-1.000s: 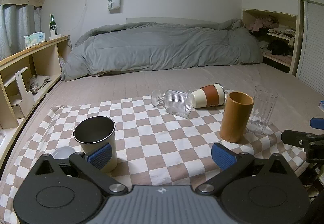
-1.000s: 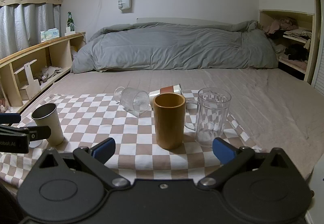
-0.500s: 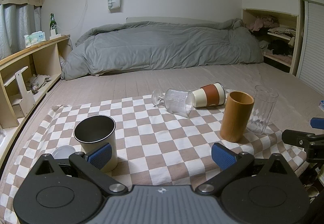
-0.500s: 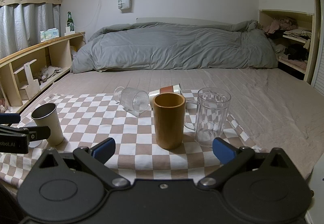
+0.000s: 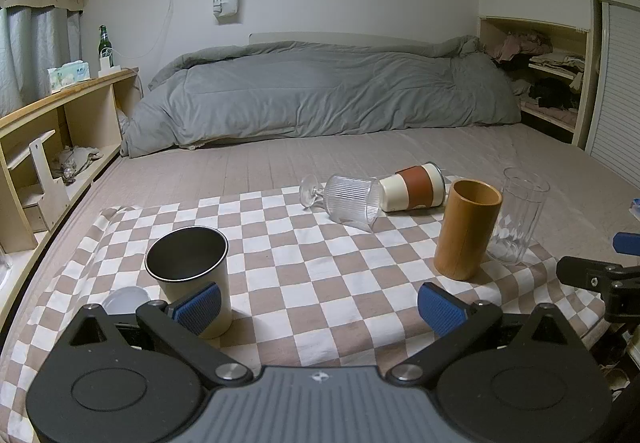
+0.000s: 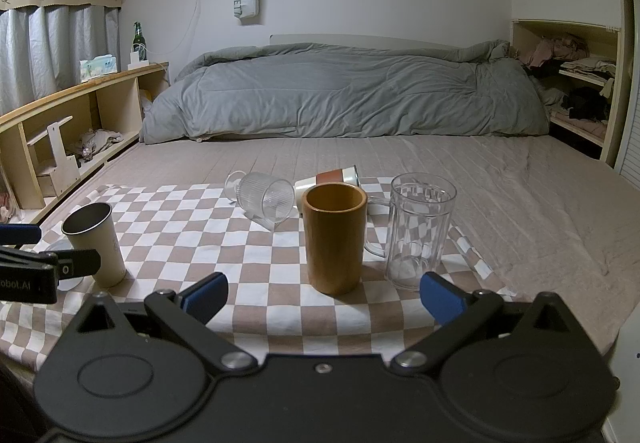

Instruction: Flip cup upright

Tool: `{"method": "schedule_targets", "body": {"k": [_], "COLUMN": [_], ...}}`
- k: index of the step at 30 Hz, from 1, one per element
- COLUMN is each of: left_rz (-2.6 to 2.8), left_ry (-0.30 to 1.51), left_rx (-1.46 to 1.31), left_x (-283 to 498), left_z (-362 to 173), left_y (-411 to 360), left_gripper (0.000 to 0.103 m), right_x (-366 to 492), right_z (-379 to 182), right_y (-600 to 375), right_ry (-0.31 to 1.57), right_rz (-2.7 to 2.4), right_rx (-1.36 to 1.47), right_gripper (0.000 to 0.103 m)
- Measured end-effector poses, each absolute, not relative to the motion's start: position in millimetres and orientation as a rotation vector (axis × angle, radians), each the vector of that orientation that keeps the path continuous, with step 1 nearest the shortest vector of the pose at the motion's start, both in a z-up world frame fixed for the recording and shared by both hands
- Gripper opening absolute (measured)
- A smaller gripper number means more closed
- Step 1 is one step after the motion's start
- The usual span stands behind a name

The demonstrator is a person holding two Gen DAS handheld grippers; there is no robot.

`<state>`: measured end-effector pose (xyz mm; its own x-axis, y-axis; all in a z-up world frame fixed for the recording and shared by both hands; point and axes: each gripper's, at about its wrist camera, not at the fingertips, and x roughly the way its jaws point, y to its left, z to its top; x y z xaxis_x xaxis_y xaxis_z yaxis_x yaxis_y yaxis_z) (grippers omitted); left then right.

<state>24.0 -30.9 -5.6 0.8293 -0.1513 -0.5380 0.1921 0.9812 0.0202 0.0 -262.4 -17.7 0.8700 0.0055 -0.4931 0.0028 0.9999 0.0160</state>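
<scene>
Two cups lie on their sides at the far edge of the checkered cloth [image 5: 312, 275]: a ribbed clear stemmed glass [image 5: 348, 198] and a white cup with a brown sleeve [image 5: 416, 187]. In the right wrist view the glass [image 6: 264, 199] shows whole and the sleeved cup [image 6: 334, 179] is partly hidden behind a wooden cup. My left gripper [image 5: 320, 305] is open and empty near the cloth's front edge. My right gripper [image 6: 323, 295] is open and empty, just in front of the wooden cup.
Three cups stand upright: a steel tumbler [image 5: 192, 267] at the left, an orange wooden cup [image 6: 334, 239] and a clear glass mug [image 6: 418, 229] at the right. A white lid [image 5: 124, 301] lies by the tumbler. A grey duvet [image 5: 320, 91] lies behind; shelves flank the bed.
</scene>
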Motion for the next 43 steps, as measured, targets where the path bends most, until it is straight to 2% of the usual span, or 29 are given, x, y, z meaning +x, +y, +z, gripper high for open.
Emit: {"method": "schedule_targets", "body": {"k": [43], "left_rz": [-0.185], "left_ry": [0.566], "left_rx": [0.075], "left_x": [22.5], "left_z": [-8.3], "left_y": [-31.1], "left_gripper": [0.103], "right_x": [0.5], "right_z": [-17.5], "right_y": [-263.3], "right_ry": [0.515], "right_rz": [0.002], "right_rx": [0.016], "right_gripper": [0.103]}}
